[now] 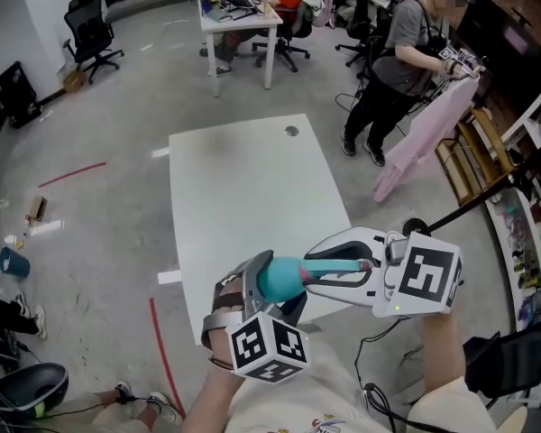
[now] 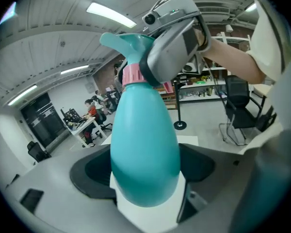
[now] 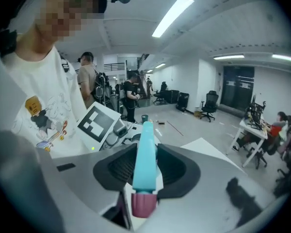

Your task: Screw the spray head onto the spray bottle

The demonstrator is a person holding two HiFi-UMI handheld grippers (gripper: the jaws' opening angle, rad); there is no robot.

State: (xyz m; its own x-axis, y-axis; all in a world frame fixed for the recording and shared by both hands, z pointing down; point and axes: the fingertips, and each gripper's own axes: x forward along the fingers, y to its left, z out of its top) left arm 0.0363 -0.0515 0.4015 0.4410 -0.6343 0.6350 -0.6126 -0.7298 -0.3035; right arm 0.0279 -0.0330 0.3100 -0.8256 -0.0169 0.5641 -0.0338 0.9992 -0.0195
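The marker cube (image 1: 266, 345) of the left tool (image 1: 272, 285) sits closest in the head view, just below the spray bottle (image 2: 144, 144). This teal bottle is the reference for everything else. The left tool is clamped on the bottle's wide body, its dark pads pressing in from both sides, and holds it in the air on its side with the neck pointing to the right. At the neck a pink collar (image 2: 132, 74) joins the bottle to the teal spray head (image 3: 145, 154). The right tool (image 1: 338, 267) is closed on this head from the far side of the collar. Its own view shows the long teal top of the head between the pads, with a pink end piece nearest the lens. The right tool's marker cube (image 1: 426, 278) lies farther right of the bottle. Directly beneath and beyond the bottle is the white bench (image 1: 243, 197), its top bare. Beyond the bottle and to the right, past the bench, a person (image 1: 401, 52) stands bent over a pink cloth (image 1: 424, 138). Straight beyond the bottle, well past the bench, is a second desk (image 1: 239, 21) with people seated at it. Far beyond and left of the bottle stands a black office chair (image 1: 90, 25). On the floor well left of the bottle there is a strip of red tape (image 1: 72, 174) and a blue cup (image 1: 13, 262).
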